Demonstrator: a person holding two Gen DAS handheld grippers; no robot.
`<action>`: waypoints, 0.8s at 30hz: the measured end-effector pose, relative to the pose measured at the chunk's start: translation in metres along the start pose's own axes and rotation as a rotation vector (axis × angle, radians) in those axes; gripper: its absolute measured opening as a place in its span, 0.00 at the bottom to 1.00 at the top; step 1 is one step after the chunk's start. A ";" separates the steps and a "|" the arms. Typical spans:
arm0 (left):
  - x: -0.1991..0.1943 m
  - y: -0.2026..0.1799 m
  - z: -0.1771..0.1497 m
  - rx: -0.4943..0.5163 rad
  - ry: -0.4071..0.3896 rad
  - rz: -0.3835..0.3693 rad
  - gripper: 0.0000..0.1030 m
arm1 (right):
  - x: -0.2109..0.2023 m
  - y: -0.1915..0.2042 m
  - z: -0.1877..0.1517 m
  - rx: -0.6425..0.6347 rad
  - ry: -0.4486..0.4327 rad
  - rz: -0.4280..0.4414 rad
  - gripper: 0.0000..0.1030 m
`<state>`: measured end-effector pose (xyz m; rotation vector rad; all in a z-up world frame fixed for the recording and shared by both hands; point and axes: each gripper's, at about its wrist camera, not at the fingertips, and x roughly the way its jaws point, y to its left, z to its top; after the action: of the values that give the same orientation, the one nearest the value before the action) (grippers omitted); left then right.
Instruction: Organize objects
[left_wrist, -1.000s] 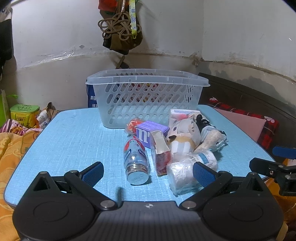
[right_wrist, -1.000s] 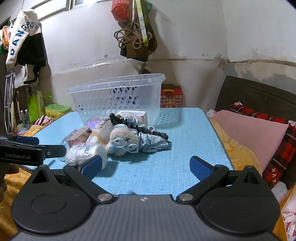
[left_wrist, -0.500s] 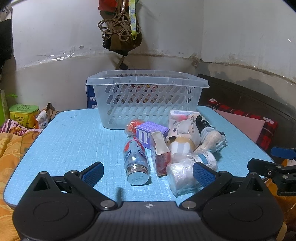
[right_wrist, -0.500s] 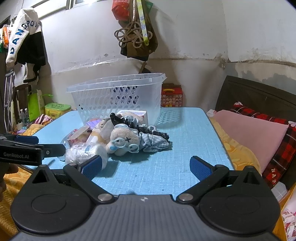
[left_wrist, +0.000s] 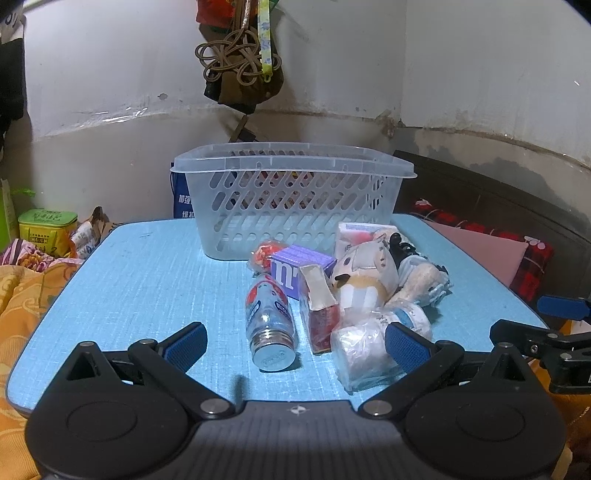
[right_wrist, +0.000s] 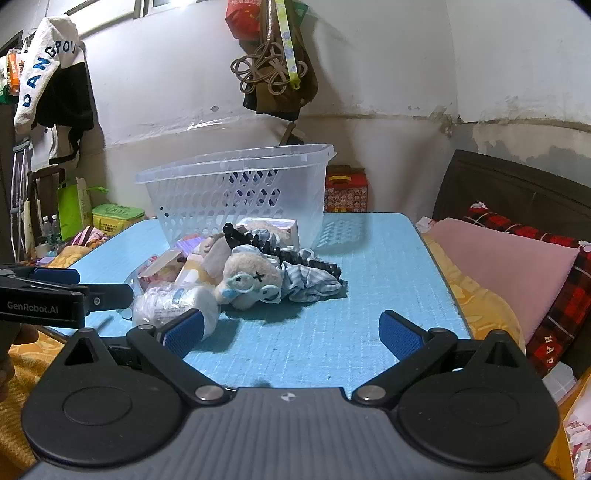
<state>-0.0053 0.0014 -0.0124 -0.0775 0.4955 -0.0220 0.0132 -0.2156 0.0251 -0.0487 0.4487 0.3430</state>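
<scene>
Table (left_wrist: 147, 280): blue top, everything piled toward the middle and right.
Left gripper (left_wrist: 293, 343): hovering low at the near edge, fingers spread wide, nothing between them.
Bottle (left_wrist: 269, 317): lying on its side, cap end toward the camera, sitting in the gap between those wide fingers but not touched.
Red box (left_wrist: 319, 314): just right of the bottle, flap torn open.
Purple box (left_wrist: 295, 264): behind both, near the basket.
Basket (left_wrist: 291, 199): clear plastic, upright at the back of the table, behind the pile.
Wrapped roll (left_wrist: 364, 350): at the front of the pile, right by the left gripper's right finger.
Plush toy (right_wrist: 251, 277): on its side, face forward, leaning into the pile.
Striped cloth (right_wrist: 310, 278): touching the toy's right.
Right gripper (right_wrist: 290, 332): fingers wide apart too, holding nothing, bare table ahead.
</scene>
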 end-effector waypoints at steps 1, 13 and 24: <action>0.000 0.000 0.000 0.000 -0.001 0.000 1.00 | 0.000 0.000 0.000 0.000 0.001 0.001 1.00; -0.001 0.001 0.000 -0.002 -0.010 0.007 1.00 | 0.000 0.000 -0.002 0.001 0.005 0.005 1.00; -0.003 0.001 -0.002 0.018 -0.034 0.009 1.00 | 0.003 0.001 -0.003 -0.001 0.011 0.008 1.00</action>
<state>-0.0086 0.0023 -0.0124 -0.0584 0.4620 -0.0163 0.0140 -0.2144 0.0216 -0.0494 0.4602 0.3511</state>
